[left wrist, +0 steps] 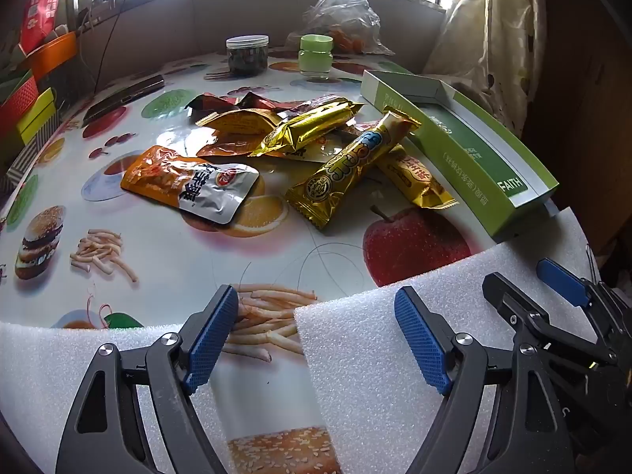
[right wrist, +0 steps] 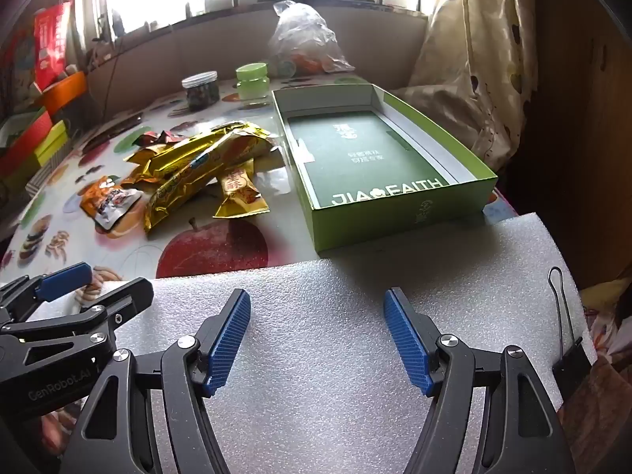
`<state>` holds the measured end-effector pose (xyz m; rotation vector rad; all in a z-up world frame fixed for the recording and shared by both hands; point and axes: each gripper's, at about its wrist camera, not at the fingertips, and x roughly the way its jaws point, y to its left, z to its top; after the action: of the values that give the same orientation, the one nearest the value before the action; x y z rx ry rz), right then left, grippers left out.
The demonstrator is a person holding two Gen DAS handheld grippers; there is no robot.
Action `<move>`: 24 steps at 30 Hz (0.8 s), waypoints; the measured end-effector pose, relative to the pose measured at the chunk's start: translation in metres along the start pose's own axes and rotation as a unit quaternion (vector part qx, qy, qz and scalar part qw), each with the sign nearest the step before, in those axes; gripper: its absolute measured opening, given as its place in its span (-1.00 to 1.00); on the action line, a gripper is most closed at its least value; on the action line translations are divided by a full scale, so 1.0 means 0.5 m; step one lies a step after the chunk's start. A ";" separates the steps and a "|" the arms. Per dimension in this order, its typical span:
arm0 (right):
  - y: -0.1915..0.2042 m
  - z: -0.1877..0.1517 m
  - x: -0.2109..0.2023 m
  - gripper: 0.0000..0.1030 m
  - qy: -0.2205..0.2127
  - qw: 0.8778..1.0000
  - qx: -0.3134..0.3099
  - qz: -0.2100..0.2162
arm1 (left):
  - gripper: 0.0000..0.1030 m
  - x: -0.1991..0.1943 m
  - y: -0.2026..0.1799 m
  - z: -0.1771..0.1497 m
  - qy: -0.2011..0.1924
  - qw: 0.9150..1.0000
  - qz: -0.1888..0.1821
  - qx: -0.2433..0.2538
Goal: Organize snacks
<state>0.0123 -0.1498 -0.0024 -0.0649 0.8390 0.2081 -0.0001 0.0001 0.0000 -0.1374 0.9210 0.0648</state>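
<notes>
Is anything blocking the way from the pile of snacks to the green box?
Nothing visible does. The snack pile lies right beside the open green box on the table, with only bare tablecloth between them, and the box holds no snacks yet.

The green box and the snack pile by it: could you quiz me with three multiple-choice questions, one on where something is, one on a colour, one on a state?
1. Where does the green box stand relative to the snack pile, seen from the right wrist view?
A. Right of it
B. Left of it
C. On top of it

2. What colour is the lid of the small jar at the far side of the table?
A. Red
B. Light green
C. Black

3. In what state is the right claw?
A. Shut on a snack
B. Shut on nothing
C. Open, holding nothing

Answers:
1. A: the box lies right of the wrappers.
2. B: its cap is pale green.
3. C: its blue pads stand wide apart over white foam.
</notes>
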 end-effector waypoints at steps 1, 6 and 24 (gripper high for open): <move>0.000 0.000 0.000 0.37 0.000 1.000 -0.001 -0.001 | 0.59 0.000 0.000 0.000 0.000 1.000 0.000 0.000; -0.001 -0.002 -0.001 0.37 -0.002 1.000 0.000 0.000 | 0.59 0.000 0.000 0.000 0.001 1.000 0.001 0.001; 0.000 -0.006 -0.003 0.37 -0.007 1.000 0.001 -0.002 | 0.59 0.000 0.000 0.002 -0.002 1.000 0.002 0.001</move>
<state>0.0092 -0.1505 -0.0030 -0.0627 0.8260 0.2043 0.0006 0.0003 0.0005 -0.1329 0.9169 0.0681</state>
